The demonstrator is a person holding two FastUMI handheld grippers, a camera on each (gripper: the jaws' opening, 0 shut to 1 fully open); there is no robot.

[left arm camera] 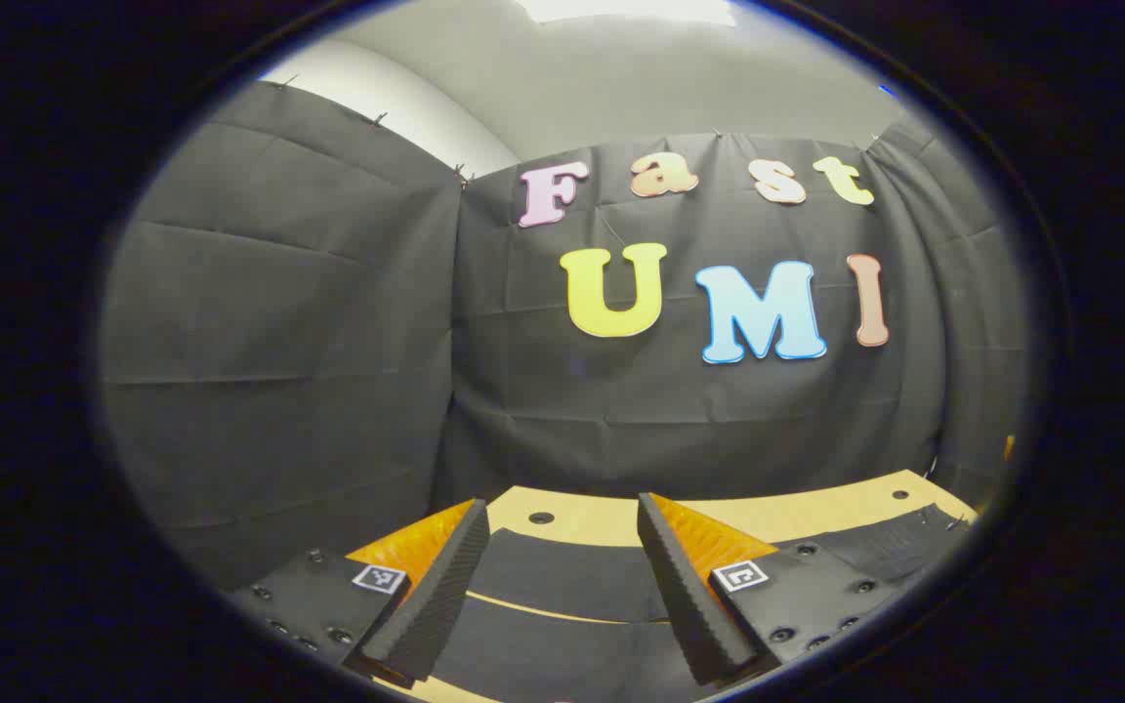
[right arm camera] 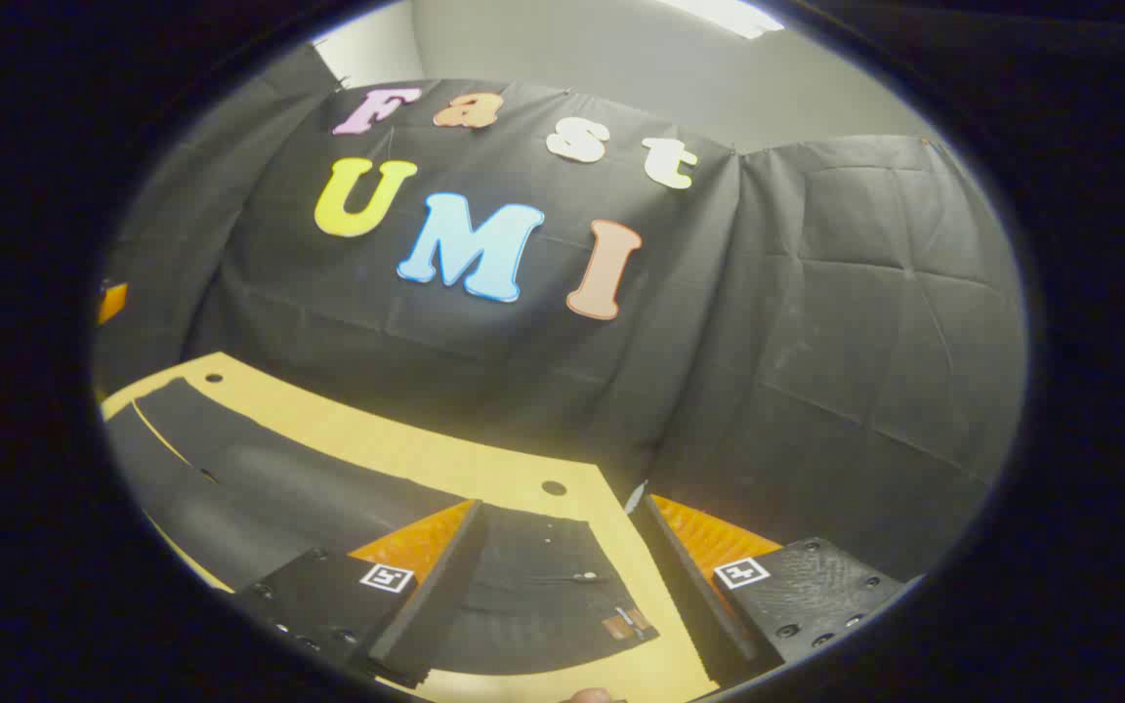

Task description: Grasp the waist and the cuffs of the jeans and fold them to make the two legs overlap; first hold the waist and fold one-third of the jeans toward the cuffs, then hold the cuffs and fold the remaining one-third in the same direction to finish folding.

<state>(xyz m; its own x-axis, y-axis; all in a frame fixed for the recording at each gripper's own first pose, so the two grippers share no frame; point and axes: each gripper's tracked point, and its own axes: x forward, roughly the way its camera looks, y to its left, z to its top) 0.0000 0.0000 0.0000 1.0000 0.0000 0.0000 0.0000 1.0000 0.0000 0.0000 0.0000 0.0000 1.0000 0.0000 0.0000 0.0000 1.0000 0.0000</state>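
Note:
Black jeans (left arm camera: 562, 586) lie flat on the yellow table (left arm camera: 816, 513). In the left gripper view the two legs run side by side with a thin strip of table between them, below my open left gripper (left arm camera: 560, 503), which hovers over them with nothing between its fingers. In the right gripper view the jeans (right arm camera: 260, 478) stretch away to the left. Their waist end, with small buttons and a brown patch (right arm camera: 626, 620), lies under my right gripper (right arm camera: 558, 508), which is open and empty above the table's (right arm camera: 406, 449) right edge.
Black cloth walls close the booth behind and to both sides of the table. Small round holes (right arm camera: 554, 486) mark the tabletop near its corners. A small orange object (right arm camera: 111, 301) shows at the far left edge of the right gripper view.

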